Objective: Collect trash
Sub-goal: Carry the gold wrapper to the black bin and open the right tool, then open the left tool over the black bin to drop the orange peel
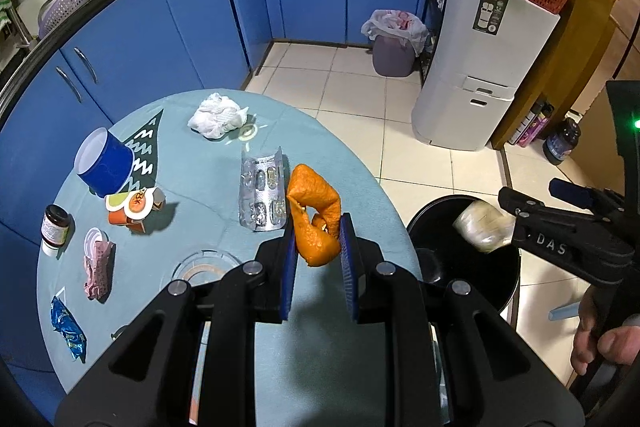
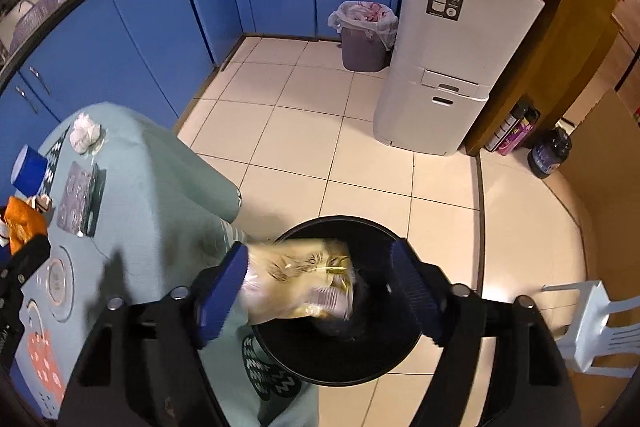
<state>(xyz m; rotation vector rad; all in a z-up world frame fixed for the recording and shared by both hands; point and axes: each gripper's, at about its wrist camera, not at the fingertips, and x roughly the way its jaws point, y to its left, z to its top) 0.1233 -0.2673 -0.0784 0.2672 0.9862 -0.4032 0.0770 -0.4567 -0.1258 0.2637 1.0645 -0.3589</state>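
The left tongs (image 1: 318, 243) are clamped on a curled piece of orange peel (image 1: 314, 219), holding it above the near edge of the round counter (image 1: 192, 163), which is draped in a pale teal cloth. The right tongs (image 2: 320, 291) stand wide over the black bin (image 2: 340, 359) on the floor just beside the counter; a crumpled clear wrapper with yellowish print (image 2: 300, 279) sits between the blue pads (image 2: 222, 291), touching the left one and apart from the right, blurred, so it looks to be loose above the bin's mouth, though that is hard to be sure of. Still lying on the counter are a foil blister pack (image 1: 264, 191), a wad of white tissue (image 1: 218, 117), a blue cup on its side (image 1: 104, 163), an orange-and-white carton (image 1: 134, 207), a small dark jar (image 1: 56, 229), a pink crumpled wrapper (image 1: 98, 265) and a blue foil packet (image 1: 68, 333). A hand (image 1: 600, 335) grips the right tongs' handle at the picture's lower right edge
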